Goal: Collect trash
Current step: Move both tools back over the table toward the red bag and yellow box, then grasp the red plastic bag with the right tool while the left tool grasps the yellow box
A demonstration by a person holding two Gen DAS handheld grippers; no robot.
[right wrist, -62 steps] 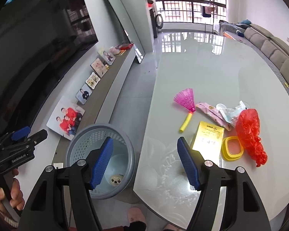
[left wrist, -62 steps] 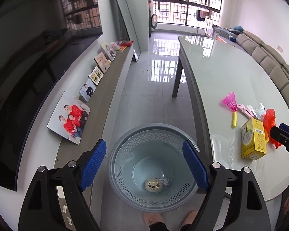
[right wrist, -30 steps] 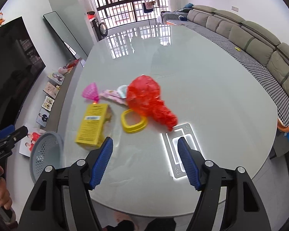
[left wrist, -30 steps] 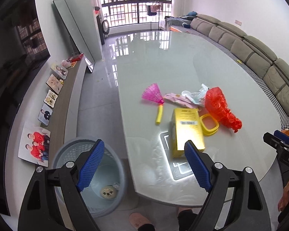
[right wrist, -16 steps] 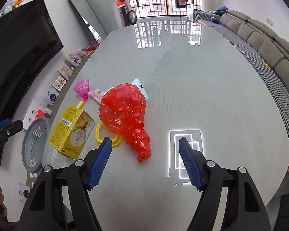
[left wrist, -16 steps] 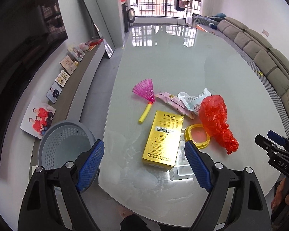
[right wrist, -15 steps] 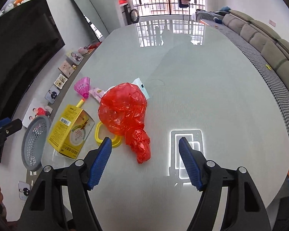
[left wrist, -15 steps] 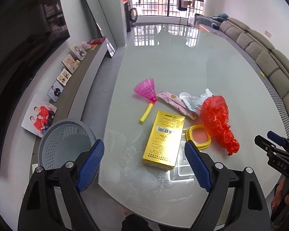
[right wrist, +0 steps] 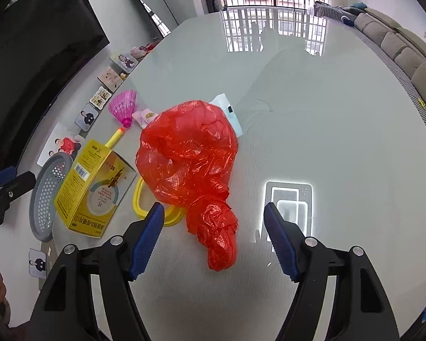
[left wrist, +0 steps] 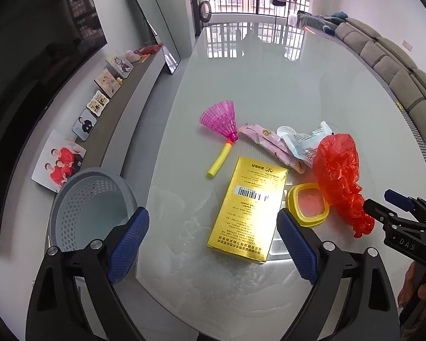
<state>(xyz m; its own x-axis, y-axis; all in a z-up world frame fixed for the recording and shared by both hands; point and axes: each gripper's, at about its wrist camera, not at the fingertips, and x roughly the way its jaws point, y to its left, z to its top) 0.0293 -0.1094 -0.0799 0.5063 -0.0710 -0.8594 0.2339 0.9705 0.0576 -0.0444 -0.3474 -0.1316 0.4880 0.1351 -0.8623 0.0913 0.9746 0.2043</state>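
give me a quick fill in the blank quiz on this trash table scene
1. The bag lined up between the right gripper fingers is ____ in colour.
2. The box ahead of the left gripper is printed with a black-and-white ____.
3. The basket stands on the ____, beside the table.
4. Both grippers are ____.

Missing words: red; barcode; floor; open

yellow lid (right wrist: 140, 199): partly under red bag (right wrist: 187, 159) | box text: unreadable

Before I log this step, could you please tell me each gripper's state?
Left gripper: open, holding nothing, above the yellow box.
Right gripper: open, empty, straddling the red bag.
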